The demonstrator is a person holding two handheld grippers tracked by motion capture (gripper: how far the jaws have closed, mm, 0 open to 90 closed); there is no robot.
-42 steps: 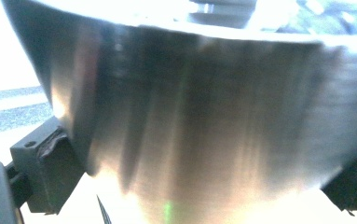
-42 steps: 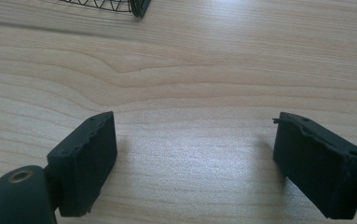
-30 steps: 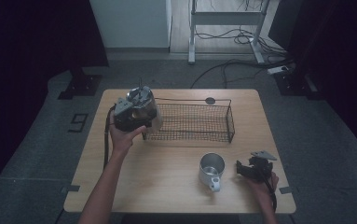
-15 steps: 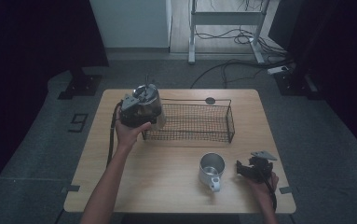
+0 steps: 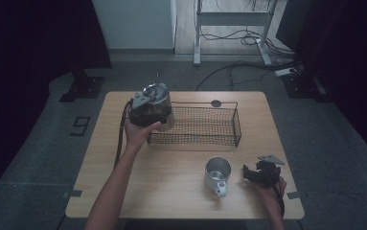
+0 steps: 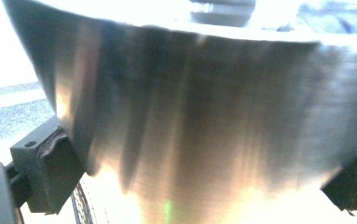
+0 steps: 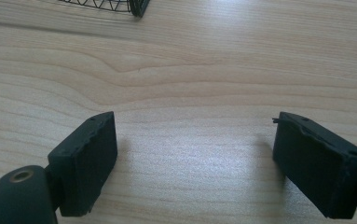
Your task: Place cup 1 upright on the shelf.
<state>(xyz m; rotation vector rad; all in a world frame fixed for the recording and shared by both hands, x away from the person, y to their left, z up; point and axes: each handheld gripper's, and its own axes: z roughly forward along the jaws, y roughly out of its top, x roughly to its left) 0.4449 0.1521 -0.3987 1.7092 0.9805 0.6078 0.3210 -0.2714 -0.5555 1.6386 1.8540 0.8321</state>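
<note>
Here, in the high view, the left hand-held gripper [image 5: 158, 111] carries a steel cup [image 5: 156, 98] above the wire basket's [image 5: 195, 125] left end; lowering it inside looks next. Left gripper view: jaws clamp the cup. Right gripper view: the right hand-held gripper [image 7: 195, 163] gapes empty over the surface [image 7: 213, 70].

We're seeing a shiny silver metal cup [image 5: 158, 103] in the black left gripper [image 5: 145, 112], its wall [image 6: 190, 112] showing as streaky brushed steel with dark bands. The wire basket [image 5: 205, 125] is showing as black mesh. The mug [image 5: 217, 174] is reading silver-white. The table [image 5: 171, 182] is showing pale wood with wavy grain. The right gripper [image 7: 195, 163] is looking matte black.
</note>
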